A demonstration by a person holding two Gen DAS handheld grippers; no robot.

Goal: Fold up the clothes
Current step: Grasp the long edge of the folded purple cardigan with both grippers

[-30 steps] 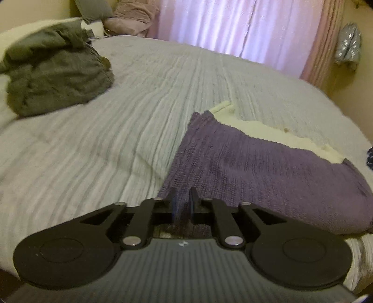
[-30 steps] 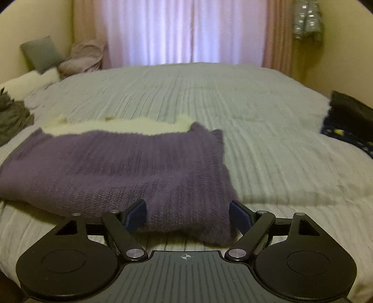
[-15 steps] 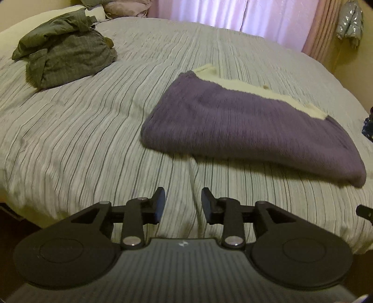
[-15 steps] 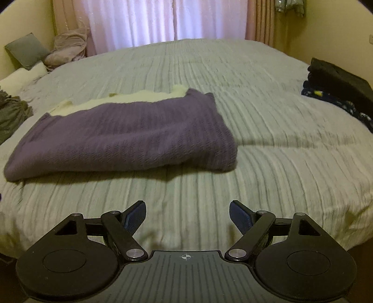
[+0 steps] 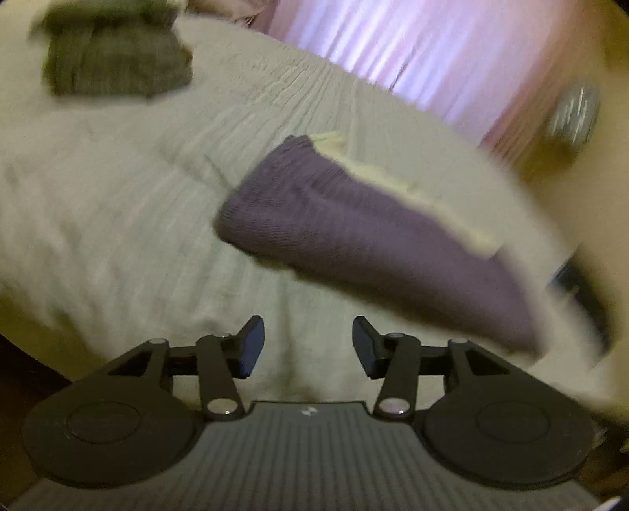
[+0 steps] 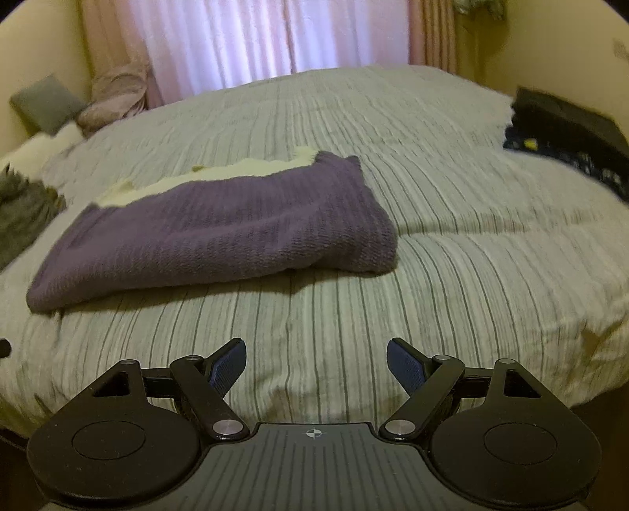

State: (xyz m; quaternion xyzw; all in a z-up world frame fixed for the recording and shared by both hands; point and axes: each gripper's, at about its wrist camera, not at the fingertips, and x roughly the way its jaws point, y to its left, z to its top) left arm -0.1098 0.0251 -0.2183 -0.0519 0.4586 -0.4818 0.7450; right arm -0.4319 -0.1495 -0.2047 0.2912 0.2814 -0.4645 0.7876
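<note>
A folded purple knit garment (image 6: 220, 232) with a cream strip along its far edge lies on the striped bed (image 6: 452, 243). It also shows, blurred, in the left wrist view (image 5: 365, 232). My left gripper (image 5: 308, 346) is open and empty, above the bed's near edge, short of the garment's left end. My right gripper (image 6: 316, 365) is open and empty, above the near edge, short of the garment's right end.
A crumpled grey-green garment (image 5: 114, 59) lies at the far left of the bed. Dark folded clothes (image 6: 566, 133) sit at the bed's right edge. Pillows (image 6: 78, 106) lie at the far left by the pink curtains (image 6: 267, 35).
My left gripper let go of the purple garment's corner, opened wider and drew back toward the bed's near edge. My right gripper stayed open and also drew back. The garment lies folded.
</note>
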